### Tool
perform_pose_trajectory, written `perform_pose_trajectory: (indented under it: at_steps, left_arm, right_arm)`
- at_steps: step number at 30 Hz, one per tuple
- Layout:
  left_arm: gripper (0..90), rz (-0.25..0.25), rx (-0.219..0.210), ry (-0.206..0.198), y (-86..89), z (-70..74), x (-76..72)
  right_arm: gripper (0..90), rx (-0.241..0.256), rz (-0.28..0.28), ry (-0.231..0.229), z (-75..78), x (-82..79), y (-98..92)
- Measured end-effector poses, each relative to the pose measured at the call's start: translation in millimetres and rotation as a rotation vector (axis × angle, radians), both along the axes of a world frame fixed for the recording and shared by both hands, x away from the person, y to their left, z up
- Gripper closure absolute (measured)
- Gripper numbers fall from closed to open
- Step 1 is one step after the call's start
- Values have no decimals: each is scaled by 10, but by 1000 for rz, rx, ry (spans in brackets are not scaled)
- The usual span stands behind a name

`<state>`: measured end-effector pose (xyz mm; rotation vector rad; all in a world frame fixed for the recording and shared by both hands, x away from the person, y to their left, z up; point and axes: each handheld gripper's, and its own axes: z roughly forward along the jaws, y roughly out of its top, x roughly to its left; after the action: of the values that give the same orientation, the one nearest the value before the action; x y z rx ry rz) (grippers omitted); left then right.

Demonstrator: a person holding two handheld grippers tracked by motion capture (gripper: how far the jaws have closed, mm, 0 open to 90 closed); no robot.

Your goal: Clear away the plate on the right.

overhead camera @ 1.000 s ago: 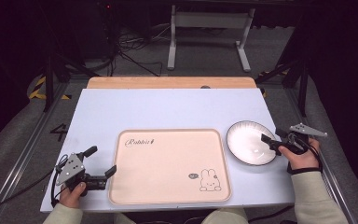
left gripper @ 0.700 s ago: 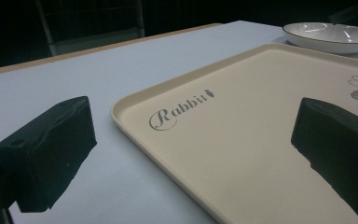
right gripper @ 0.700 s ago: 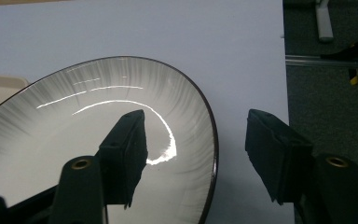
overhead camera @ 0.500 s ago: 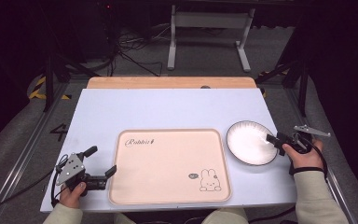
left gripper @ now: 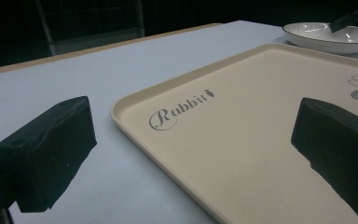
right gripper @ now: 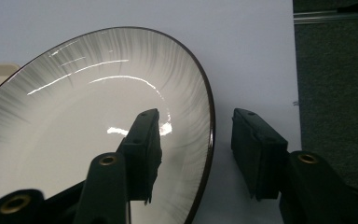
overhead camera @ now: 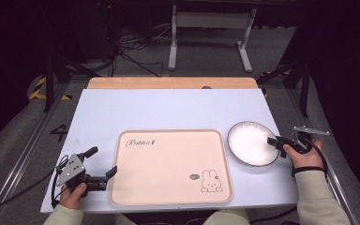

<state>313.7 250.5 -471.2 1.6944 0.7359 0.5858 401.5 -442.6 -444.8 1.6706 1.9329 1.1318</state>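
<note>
- White plate (overhead camera: 251,142) sits right of the tray (overhead camera: 168,197); right gripper (right gripper: 196,140) straddles its rim, jaws apart, plain in its own view.
- Left gripper (overhead camera: 101,161), open, frames the tray's corner.

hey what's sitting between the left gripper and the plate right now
The pink rabbit tray spans the stretch between the left gripper and the plate, seen in the high view.
</note>
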Motion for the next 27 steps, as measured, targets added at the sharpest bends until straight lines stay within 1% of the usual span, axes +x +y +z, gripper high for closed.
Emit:
perform_pose_trajectory:
  at_steps: [1, 2, 3, 6, 11, 12, 13, 14, 17, 18, 19, 22, 24, 25, 27]
  left_arm:
    - [2, 0, 0, 0, 0, 0, 0]
    - [2, -2, 1, -2, 2, 0, 3]
    - [3, -2, 1, -2, 2, 0, 3]
    - [2, -1, 1, -1, 1, 0, 2]
    - [2, 0, 4, -4, 4, 1, 5]
    - [2, 0, 4, -4, 4, 1, 5]
    - [2, 0, 4, -5, 4, 1, 5]
    - [3, 1, 2, -3, 3, 1, 4]
    - [3, 2, -2, 1, 1, 0, 3]
    - [2, 3, -3, 1, 1, 0, 3]
    - [2, 1, -4, 4, 1, 0, 3]
    - [2, 2, -3, 3, -1, 0, 4]
    - [2, 2, -4, 4, -1, 0, 4]
    - [2, 2, -4, 4, -1, 0, 4]
    - [2, 3, 0, 0, -1, 1, 3]
  right_arm:
    - [540, 0, 0, 0, 0, 0, 0]
    - [566, 12, 4, 18, -5, 6, 1]
    - [566, 12, 4, 18, -5, 6, 1]
    - [584, 36, 16, 65, -22, 23, 10]
    - [674, 62, -10, 93, -13, 43, -18]
    - [674, 62, -10, 93, -13, 43, -18]
    - [698, 69, -12, 100, -12, 46, -20]
    - [707, 92, -2, 117, -11, 49, -17]
    - [739, 115, -29, 127, -11, 52, -23]
    - [739, 115, -29, 127, -11, 52, -23]
    - [758, 136, -39, 128, -16, 51, -36]
    - [767, 147, -52, 134, -13, 48, -40]
    - [773, 147, -62, 138, -3, 46, -33]
    - [779, 147, -63, 136, 4, 43, -32]
    - [800, 151, -72, 118, 36, 26, -26]
